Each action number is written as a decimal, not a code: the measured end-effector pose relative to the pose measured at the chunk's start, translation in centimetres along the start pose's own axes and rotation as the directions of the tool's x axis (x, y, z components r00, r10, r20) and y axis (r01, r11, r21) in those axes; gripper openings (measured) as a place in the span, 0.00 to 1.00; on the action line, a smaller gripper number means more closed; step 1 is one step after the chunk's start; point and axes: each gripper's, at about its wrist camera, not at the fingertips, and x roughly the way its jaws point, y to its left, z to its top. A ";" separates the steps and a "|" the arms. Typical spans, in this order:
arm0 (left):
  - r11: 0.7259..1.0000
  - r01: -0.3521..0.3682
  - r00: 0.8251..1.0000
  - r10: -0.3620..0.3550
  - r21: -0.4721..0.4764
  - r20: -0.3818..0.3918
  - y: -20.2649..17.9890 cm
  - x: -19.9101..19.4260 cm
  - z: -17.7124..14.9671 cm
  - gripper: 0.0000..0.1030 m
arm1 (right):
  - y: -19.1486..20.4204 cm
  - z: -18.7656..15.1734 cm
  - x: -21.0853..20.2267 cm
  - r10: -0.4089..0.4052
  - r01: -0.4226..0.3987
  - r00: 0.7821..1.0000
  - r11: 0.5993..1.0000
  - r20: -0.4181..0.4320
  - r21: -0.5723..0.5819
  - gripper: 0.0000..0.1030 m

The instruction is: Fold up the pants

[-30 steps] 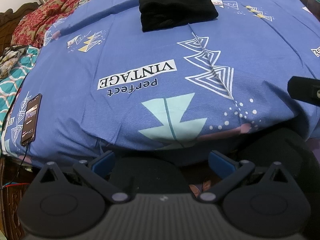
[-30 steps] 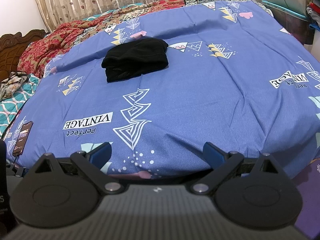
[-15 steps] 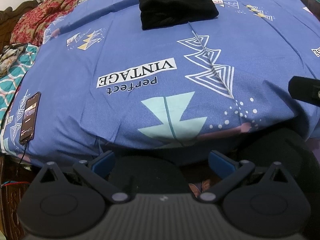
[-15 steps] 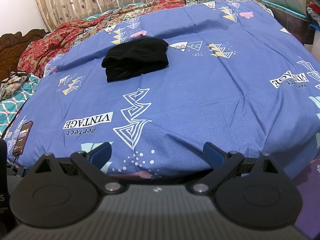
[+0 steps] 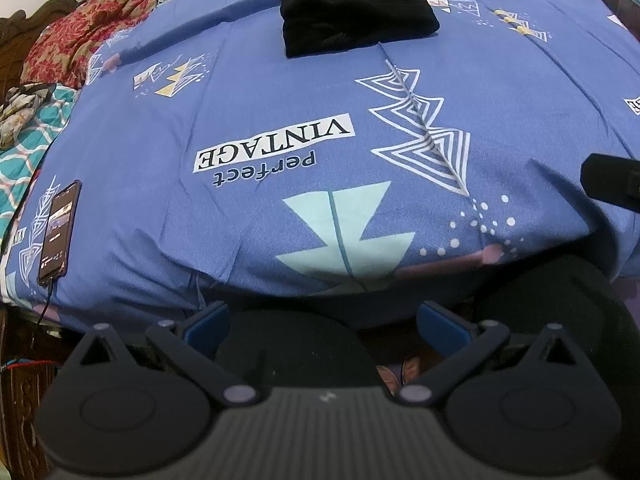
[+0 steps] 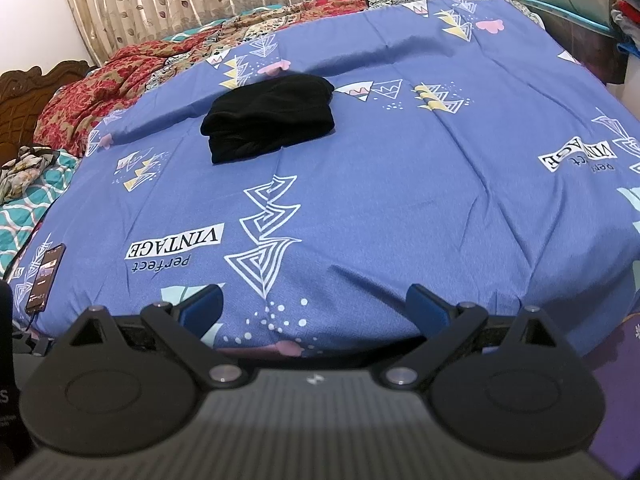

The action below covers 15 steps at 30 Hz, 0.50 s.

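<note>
The black pants (image 6: 270,116) lie as a compact folded bundle far up the blue printed bedsheet (image 6: 400,200), well apart from both grippers, which hang back at the near edge of the bed. The left gripper (image 5: 324,320) has its jaws spread wide with nothing between them, and the right gripper (image 6: 316,304) is likewise spread and empty. The fabric looks soft, limp and light (probably a knit or fleece, though the dark cloth hides its texture), so it should sag and slide out of shape if lifted by one corner. A pinch through all layers at the thick folded edge nearest the camera, one gripper toward each end, would likely keep the stack together. A phone (image 5: 58,232) rests on the sheet near the left edge, clear of the bundle.
</note>
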 end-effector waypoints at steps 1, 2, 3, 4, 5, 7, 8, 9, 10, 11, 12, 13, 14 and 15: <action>1.000 0.000 1.000 0.000 -0.001 0.000 0.0 0.0 0.0 1.00 | -0.1 0.0 0.0 0.000 0.000 1.000 1.000 0.000 0.000 0.96; 1.000 0.001 1.000 -0.001 -0.002 0.000 0.1 0.0 0.0 1.00 | -0.1 0.0 0.0 0.000 0.000 1.000 1.000 0.000 0.000 0.96; 1.000 0.000 1.000 0.000 -0.005 0.001 0.1 0.0 0.0 1.00 | 0.0 0.0 0.0 -0.001 0.001 1.000 1.000 0.001 -0.001 0.96; 1.000 0.000 1.000 0.000 -0.007 0.001 0.2 0.0 0.0 1.00 | -0.1 0.0 0.0 0.000 0.000 1.000 1.000 0.001 -0.001 0.96; 1.000 -0.002 1.000 0.002 -0.011 0.003 0.3 0.0 0.0 1.00 | -0.1 0.0 0.0 -0.001 0.001 1.000 1.000 0.001 -0.002 0.96; 1.000 -0.005 1.000 0.005 -0.019 0.010 0.5 -0.1 0.1 1.00 | -0.2 0.0 0.0 -0.001 0.001 1.000 1.000 0.001 -0.004 0.96; 1.000 -0.007 1.000 0.007 -0.024 0.013 0.7 -0.2 0.1 1.00 | -0.1 0.0 0.0 -0.001 0.001 1.000 1.000 0.001 -0.005 0.96; 1.000 -0.008 1.000 0.009 -0.029 0.017 0.8 -0.2 0.1 1.00 | -0.2 0.1 0.0 -0.001 0.001 1.000 1.000 0.001 -0.006 0.96; 0.999 -0.010 1.000 0.011 -0.034 0.020 0.9 -0.3 0.2 1.00 | -0.2 0.1 0.0 -0.001 0.001 1.000 1.000 0.000 -0.007 0.96; 0.999 -0.012 1.000 0.013 -0.039 0.024 1.0 -0.3 0.2 1.00 | -0.1 0.1 0.0 -0.001 0.001 1.000 1.000 0.000 -0.009 0.96; 0.999 -0.012 1.000 0.013 -0.042 0.025 1.0 -0.3 0.2 1.00 | -0.1 0.1 0.0 -0.001 0.001 1.000 1.000 0.000 -0.010 0.96; 0.999 -0.012 1.000 0.014 -0.044 0.027 1.1 -0.4 0.2 1.00 | -0.1 0.1 0.0 -0.001 0.001 1.000 1.000 -0.001 -0.011 0.96; 0.999 -0.014 0.999 0.015 -0.047 0.028 1.1 -0.4 0.3 1.00 | -0.1 0.1 0.0 -0.001 0.001 1.000 1.000 -0.001 -0.011 0.96; 0.999 -0.016 0.999 0.018 -0.049 0.031 1.1 -0.5 0.3 1.00 | -0.1 0.1 0.0 -0.001 0.001 1.000 1.000 -0.001 -0.011 0.96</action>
